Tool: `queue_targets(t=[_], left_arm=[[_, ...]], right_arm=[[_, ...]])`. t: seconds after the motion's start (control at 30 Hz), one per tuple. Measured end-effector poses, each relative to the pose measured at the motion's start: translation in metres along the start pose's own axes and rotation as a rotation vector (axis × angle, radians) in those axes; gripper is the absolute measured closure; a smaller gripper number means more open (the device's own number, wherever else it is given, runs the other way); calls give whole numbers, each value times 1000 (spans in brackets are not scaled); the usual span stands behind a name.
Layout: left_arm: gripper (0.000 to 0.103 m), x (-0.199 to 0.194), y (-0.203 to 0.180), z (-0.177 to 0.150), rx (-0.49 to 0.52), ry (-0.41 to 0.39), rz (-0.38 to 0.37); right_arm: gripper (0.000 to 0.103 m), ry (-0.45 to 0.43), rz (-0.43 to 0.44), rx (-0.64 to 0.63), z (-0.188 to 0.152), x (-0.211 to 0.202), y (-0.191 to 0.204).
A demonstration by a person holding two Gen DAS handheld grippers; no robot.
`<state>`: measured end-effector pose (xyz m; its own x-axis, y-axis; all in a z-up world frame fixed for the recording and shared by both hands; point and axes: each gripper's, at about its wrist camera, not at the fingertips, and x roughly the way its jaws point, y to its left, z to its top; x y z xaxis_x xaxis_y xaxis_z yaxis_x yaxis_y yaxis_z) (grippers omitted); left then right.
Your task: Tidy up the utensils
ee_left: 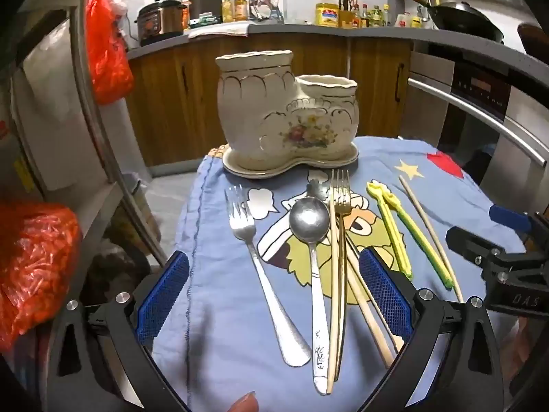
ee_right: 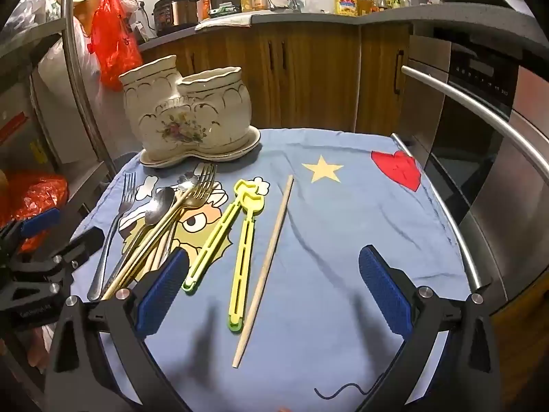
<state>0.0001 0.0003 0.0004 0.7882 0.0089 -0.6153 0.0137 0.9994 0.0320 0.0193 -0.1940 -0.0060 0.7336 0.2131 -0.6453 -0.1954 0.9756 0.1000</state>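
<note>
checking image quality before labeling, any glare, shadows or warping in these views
Left wrist view: glare on the spoon bowl, straight rails bowed by the fisheye. Right wrist view: soft finger shadows on the blue cloth, edges warped, corners black.

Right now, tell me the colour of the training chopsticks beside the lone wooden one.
Yellow-green plastic; the training chopsticks show best in the right wrist view.

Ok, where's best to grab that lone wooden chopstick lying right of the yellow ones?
Grip the lone wooden chopstick mid-shaft, from above with the right gripper, jaws straddling it. It lies flat on the cloth, nothing touching its right side.
</note>
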Motion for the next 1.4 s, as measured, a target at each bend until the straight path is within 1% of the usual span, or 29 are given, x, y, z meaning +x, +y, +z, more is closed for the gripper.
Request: queue_targets(t=[0.03,0.07,0.1,0.13,0.17,0.27,0.3,0.47,0.6,0.83,1.4], left_arm=[[5,-1,0,0,0,-5,0],[5,-2,-8,-2,43,-21,14],[5,-4,-9,-2,42,-28,5],[5,-6,-10,-3,39,-34,0],[5,-7,-11,-3,39,-36,0],[5,-7,-12,-6,27,-22,-5],[5,0,-8,0,36,-1,5],[5,2,-1,1,-3,8,-1],[5,1,1,0,-4,7,-1],[5,1,-3,0,26,-1,6],[5,2,-3,-1,10,5,4]], right_arm=[[5,-3,7,1,-1,-2,1],[5,13,31,41,0,0,-9],[5,7,33,36,0,-3,-12],[5,21,7,22,3,2,-6],[5,14,-3,4,2,-1,-1],[5,24,-9,-5,4,3,1],[5,25,-5,-4,3,3,-1],[5,27,4,10,2,2,-2],[5,25,4,12,2,3,-1],[5,33,7,16,2,6,0],[5,38,1,15,2,7,-2]])
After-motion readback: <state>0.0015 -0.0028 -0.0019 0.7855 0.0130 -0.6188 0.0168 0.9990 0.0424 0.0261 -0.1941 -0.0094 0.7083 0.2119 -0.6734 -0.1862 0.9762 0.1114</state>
